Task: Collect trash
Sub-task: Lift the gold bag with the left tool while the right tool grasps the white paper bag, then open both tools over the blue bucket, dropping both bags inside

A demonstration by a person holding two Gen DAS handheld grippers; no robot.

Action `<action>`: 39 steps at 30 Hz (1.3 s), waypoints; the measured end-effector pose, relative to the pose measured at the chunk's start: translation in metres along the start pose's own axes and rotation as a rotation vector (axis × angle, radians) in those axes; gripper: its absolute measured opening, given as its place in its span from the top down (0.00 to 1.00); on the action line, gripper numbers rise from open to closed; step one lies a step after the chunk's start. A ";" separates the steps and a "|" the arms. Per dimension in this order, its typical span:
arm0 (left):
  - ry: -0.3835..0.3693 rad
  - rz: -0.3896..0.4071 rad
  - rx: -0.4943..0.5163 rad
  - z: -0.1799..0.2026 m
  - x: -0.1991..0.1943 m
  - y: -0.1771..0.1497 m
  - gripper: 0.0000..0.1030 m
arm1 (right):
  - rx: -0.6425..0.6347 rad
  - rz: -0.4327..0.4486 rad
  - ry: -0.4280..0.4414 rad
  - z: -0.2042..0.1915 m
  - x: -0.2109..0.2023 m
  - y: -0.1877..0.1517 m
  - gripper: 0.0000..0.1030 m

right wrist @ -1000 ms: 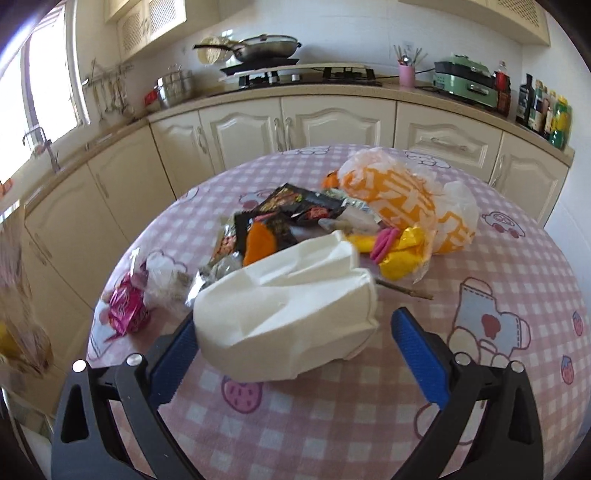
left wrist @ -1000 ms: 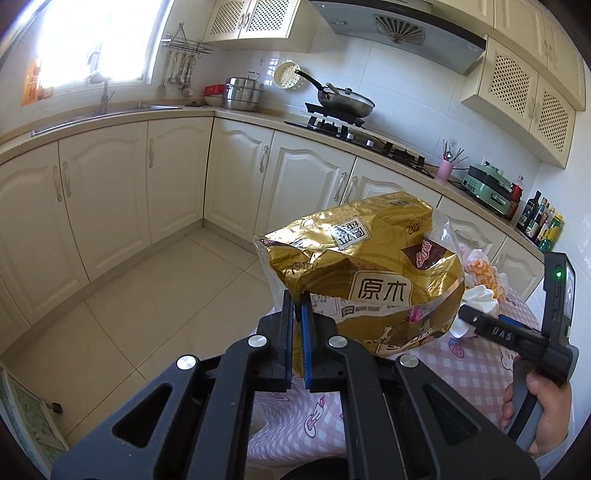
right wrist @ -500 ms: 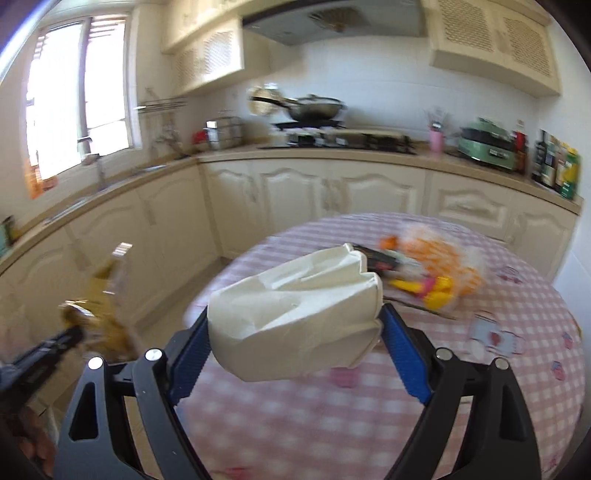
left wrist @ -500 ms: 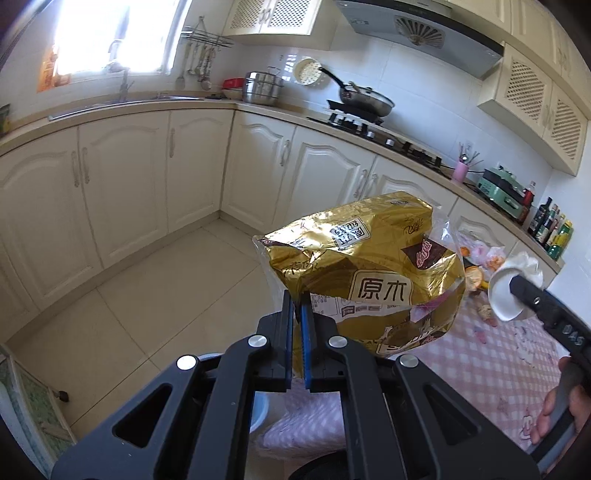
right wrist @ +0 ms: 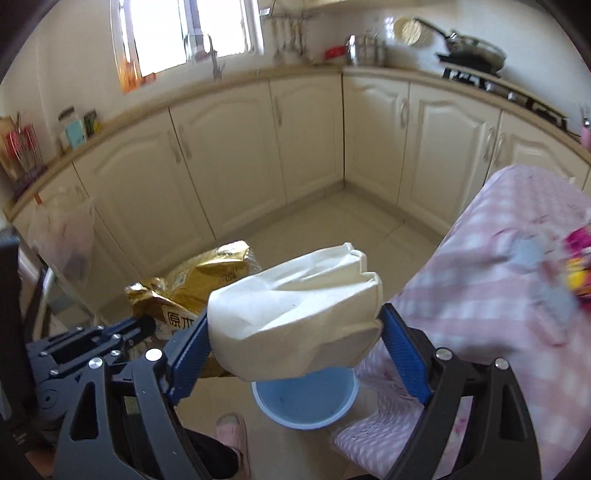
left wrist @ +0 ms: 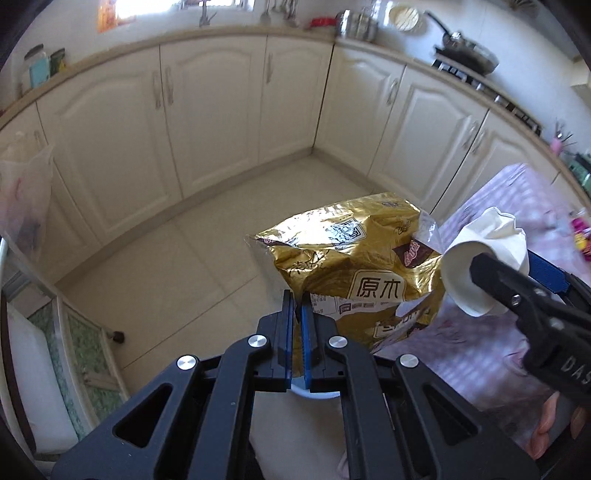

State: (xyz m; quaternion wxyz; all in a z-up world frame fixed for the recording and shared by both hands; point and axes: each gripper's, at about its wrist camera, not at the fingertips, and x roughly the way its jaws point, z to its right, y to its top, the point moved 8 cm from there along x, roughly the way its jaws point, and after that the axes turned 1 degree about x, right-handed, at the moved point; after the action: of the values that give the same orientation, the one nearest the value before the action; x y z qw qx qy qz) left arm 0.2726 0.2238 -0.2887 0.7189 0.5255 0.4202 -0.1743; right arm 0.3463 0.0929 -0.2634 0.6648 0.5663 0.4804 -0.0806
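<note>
Above the blue bin (right wrist: 303, 400) on the floor, a crushed white paper cup (right wrist: 295, 325) hangs in the right gripper (right wrist: 293, 341), its blue pads pressed against the cup's two flanks and the jaws clenched only as far as the dented wall allows. The cup looks light and thin-walled, already creased and folded at the rim, so it should give rather than resist; a hold across the middle of the body, as now, seems the safest place, since the collapsed mouth offers little to bite on. Just beside it, to the left, a gold foil snack bag (left wrist: 354, 273) is pinched at its lower edge by the left gripper (left wrist: 297, 332), whose jaws are nearly closed on the thin film. The bag appears empty or close to it, crinkly and slick, and likely to slide out of a loose pinch; its torn clear top (left wrist: 426, 225) flaps free. In the left wrist view the cup sits close against the bag's right side.

The bin stands on pale floor tiles (left wrist: 177, 266) next to the edge of a counter covered with a pink checked cloth (right wrist: 491, 258), where a few bright wrappers (right wrist: 580, 266) lie, blurred. A pink slipper (right wrist: 231, 428) shows near the bin. Cream cabinets (left wrist: 207, 122) wrap around the room, with a stove and pan (left wrist: 467, 48) at the far right and a window (right wrist: 184, 29) above the sink side.
</note>
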 end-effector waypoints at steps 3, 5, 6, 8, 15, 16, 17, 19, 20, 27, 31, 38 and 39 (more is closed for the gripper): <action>0.019 -0.076 0.008 -0.002 0.038 -0.010 0.97 | -0.007 -0.061 -0.015 -0.002 0.039 -0.013 0.18; 0.027 -0.121 0.018 0.001 0.062 -0.014 0.97 | -0.014 -0.087 -0.058 0.007 0.059 -0.019 0.18; 0.024 -0.133 0.020 0.002 0.069 -0.015 0.97 | -0.014 -0.096 -0.071 0.012 0.066 -0.021 0.18; 0.013 -0.158 0.020 0.008 0.086 -0.013 0.97 | -0.015 -0.100 -0.102 0.021 0.078 -0.023 0.18; -0.029 -0.195 0.062 0.030 0.115 -0.014 0.50 | -0.029 -0.099 -0.183 0.045 0.098 -0.031 0.18; -0.028 -0.198 0.069 0.029 0.117 -0.016 0.49 | -0.027 -0.102 -0.180 0.044 0.099 -0.033 0.18; -0.040 -0.208 0.065 0.028 0.120 -0.019 0.49 | -0.025 -0.110 -0.177 0.045 0.103 -0.035 0.18; -0.059 -0.227 0.041 0.022 0.124 -0.025 0.49 | -0.029 -0.115 -0.172 0.044 0.107 -0.037 0.18; -0.056 -0.228 0.035 0.020 0.124 -0.027 0.49 | -0.027 -0.118 -0.167 0.042 0.108 -0.039 0.18; -0.039 -0.213 -0.010 0.000 0.119 -0.029 0.48 | 0.005 -0.155 -0.114 0.032 0.121 -0.043 0.17; -0.028 -0.187 -0.027 -0.004 0.111 -0.023 0.43 | 0.025 -0.153 -0.082 0.025 0.123 -0.039 0.17; -0.035 -0.121 -0.043 -0.006 0.084 -0.008 0.40 | 0.032 -0.091 -0.082 0.017 0.103 -0.011 0.16; -0.040 -0.108 -0.043 -0.004 0.077 -0.004 0.39 | 0.031 -0.081 -0.080 0.017 0.099 -0.008 0.16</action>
State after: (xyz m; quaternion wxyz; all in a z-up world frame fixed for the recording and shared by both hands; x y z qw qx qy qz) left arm 0.3128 0.2406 -0.3521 0.7279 0.4829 0.4372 -0.2141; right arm 0.4023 0.1197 -0.3426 0.6708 0.5532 0.4744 -0.1374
